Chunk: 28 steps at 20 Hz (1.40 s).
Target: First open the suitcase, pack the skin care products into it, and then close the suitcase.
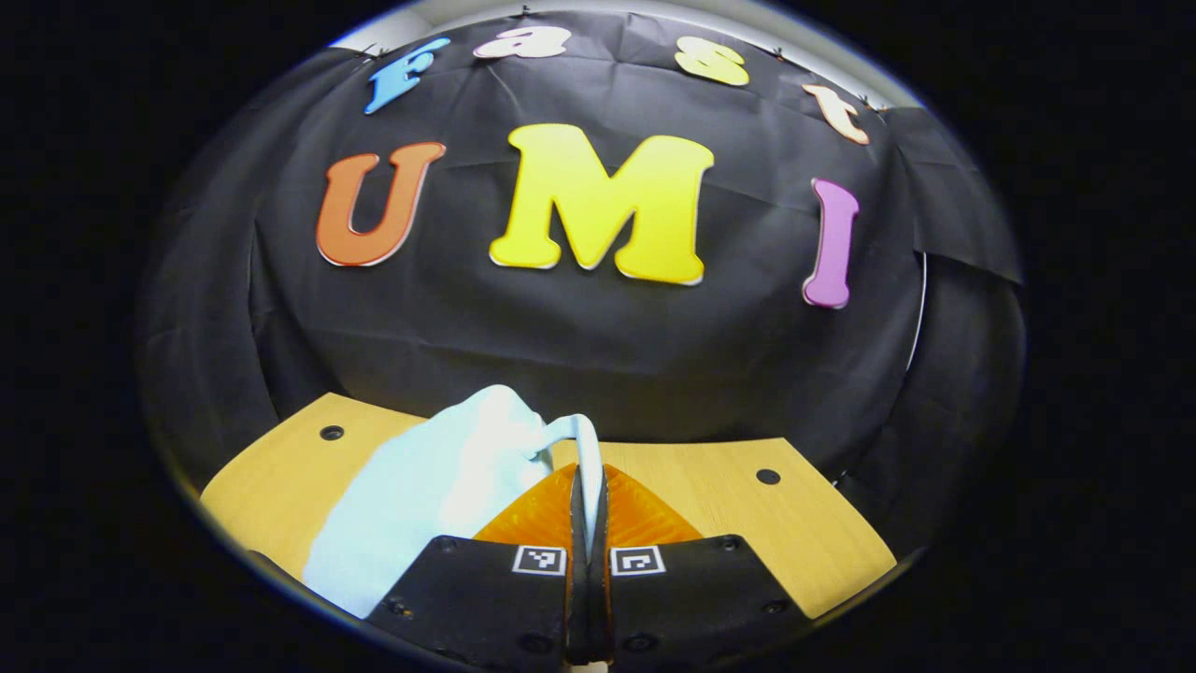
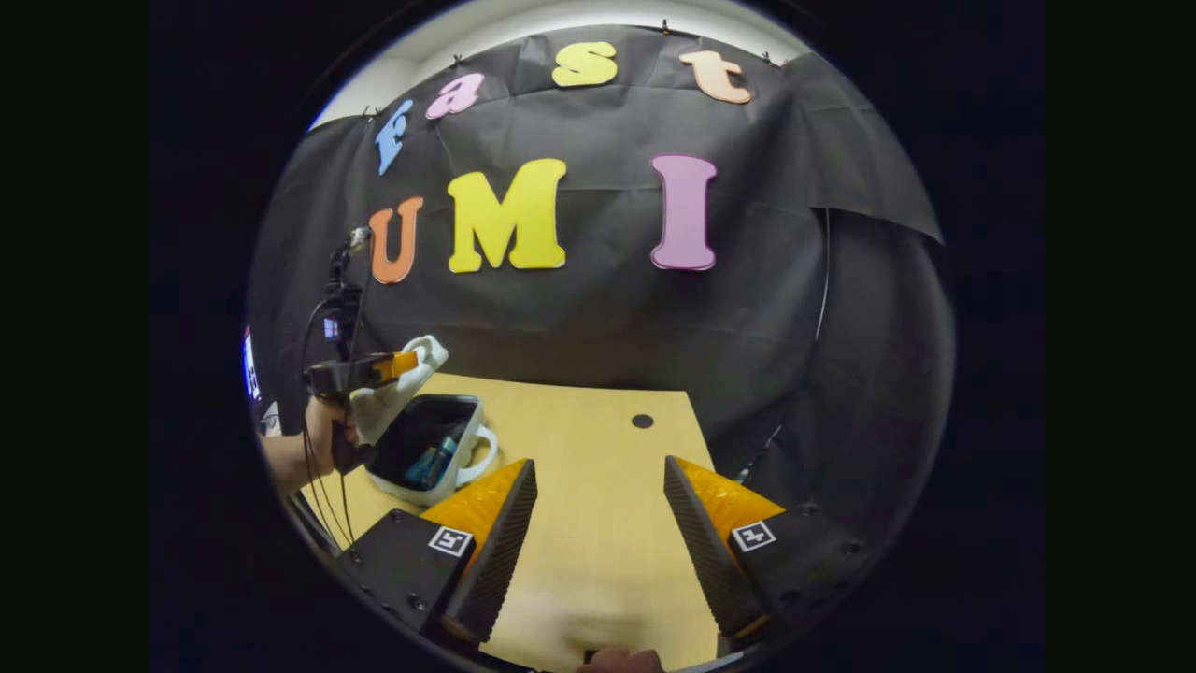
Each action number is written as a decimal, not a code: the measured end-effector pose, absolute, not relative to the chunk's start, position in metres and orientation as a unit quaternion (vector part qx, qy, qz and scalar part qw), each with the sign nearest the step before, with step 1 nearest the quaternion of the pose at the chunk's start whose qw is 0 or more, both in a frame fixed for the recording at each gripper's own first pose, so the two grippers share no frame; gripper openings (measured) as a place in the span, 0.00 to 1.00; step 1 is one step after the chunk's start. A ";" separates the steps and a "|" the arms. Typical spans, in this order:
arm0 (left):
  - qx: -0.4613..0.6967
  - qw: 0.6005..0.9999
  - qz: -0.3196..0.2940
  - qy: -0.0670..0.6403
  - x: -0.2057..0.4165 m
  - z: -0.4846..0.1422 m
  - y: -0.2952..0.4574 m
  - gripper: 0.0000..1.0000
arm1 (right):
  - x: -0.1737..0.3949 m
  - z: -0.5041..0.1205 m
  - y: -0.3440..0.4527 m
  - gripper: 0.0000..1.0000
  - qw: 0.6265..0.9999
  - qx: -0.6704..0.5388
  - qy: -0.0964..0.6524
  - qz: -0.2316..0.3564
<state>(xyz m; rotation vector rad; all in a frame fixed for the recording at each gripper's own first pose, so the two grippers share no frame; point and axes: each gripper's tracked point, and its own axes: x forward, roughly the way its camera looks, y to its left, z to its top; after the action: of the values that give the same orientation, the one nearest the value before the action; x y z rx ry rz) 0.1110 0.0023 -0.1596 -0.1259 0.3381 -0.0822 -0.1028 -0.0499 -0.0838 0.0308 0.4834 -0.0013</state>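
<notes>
In the left gripper view, my left gripper [image 1: 589, 486] is shut on the thin white handle [image 1: 586, 444] of the small white suitcase's lid [image 1: 439, 486], which rises to its left. The right gripper view shows that left gripper [image 2: 406, 360] far left, holding the lid [image 2: 397, 393] tilted up above the open base [image 2: 411, 491]. Blue skin care products [image 2: 432, 461] lie inside the dark interior. My right gripper [image 2: 598, 477] stands open over the bare table, to the right of the suitcase, with nothing between its fingers.
The light wooden table [image 2: 598, 561] has a small dark hole [image 2: 642, 421] near its far edge and ends at the black cloth wall. A person's hand [image 2: 322, 430] with trailing cables holds the left gripper at the table's left side.
</notes>
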 end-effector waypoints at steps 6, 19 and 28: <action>-0.037 0.971 -0.054 0.230 0.130 -0.241 -0.046 0.04 | -0.097 -0.101 -0.073 0.82 0.965 0.010 0.262 -0.020; 0.098 0.968 -0.005 0.231 0.137 -0.290 -0.064 0.23 | -0.088 -0.115 -0.094 0.82 0.960 0.011 0.278 -0.023; 0.006 0.978 -0.023 0.207 0.110 -0.238 -0.074 0.51 | -0.071 -0.098 -0.082 0.82 0.969 0.011 0.245 -0.005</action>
<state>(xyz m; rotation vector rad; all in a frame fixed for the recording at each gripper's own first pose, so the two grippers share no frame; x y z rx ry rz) 0.1101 -0.0744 -0.2377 0.0124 0.4168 -0.0468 -0.0711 -0.0820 -0.0981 0.0219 0.4948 -0.0098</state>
